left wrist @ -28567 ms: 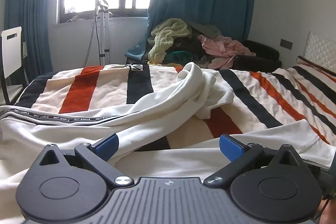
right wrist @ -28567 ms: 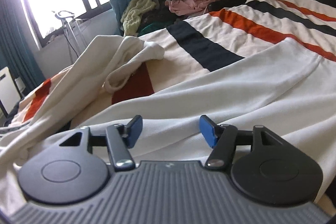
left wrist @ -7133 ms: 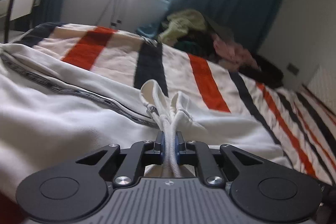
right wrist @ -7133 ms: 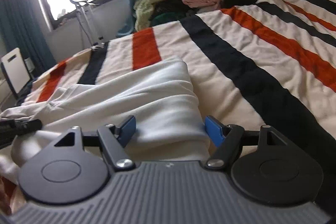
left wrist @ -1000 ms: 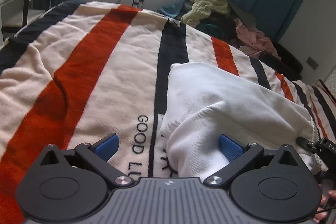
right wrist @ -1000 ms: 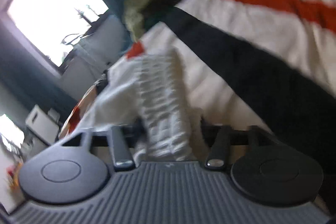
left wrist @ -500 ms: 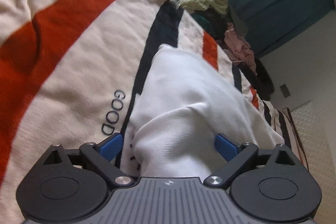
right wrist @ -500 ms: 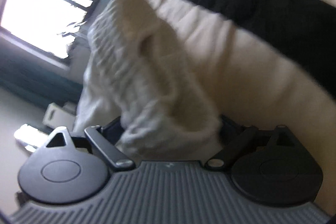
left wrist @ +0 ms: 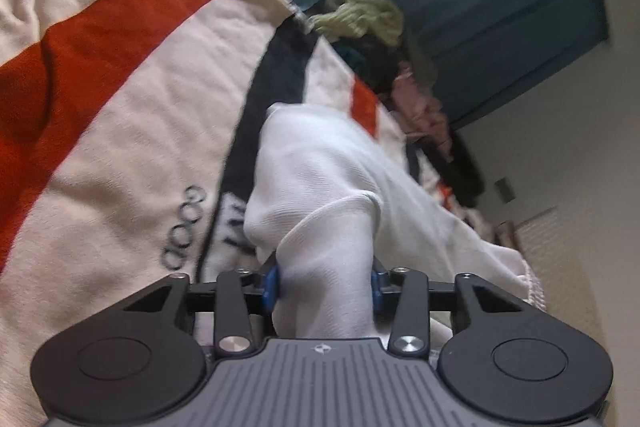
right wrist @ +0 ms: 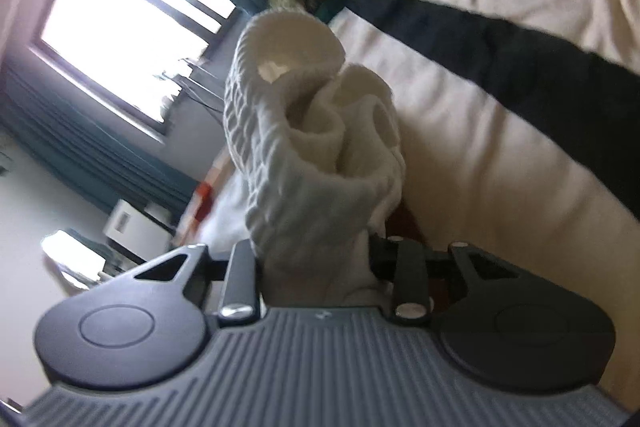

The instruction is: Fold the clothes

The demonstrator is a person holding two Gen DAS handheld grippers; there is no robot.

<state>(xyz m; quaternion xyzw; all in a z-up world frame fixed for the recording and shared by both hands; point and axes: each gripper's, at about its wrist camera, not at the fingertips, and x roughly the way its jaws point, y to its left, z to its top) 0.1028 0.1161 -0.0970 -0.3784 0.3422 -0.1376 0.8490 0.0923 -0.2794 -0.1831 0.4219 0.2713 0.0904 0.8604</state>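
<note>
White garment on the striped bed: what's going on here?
A person is folding a white knit garment on a cream blanket with orange and black stripes. Both tools are clamped on it: the left hand-held gripper pinches a bunched fold, and the right hand-held gripper holds the ribbed end.

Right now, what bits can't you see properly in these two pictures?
- Left wrist view: the white garment hides the left gripper pads' inner faces and some blanket lettering.
- Right wrist view: the garment's ribbed end covers the right gripper fingertips.
- Both views: the clothes pile is blurred.
</note>
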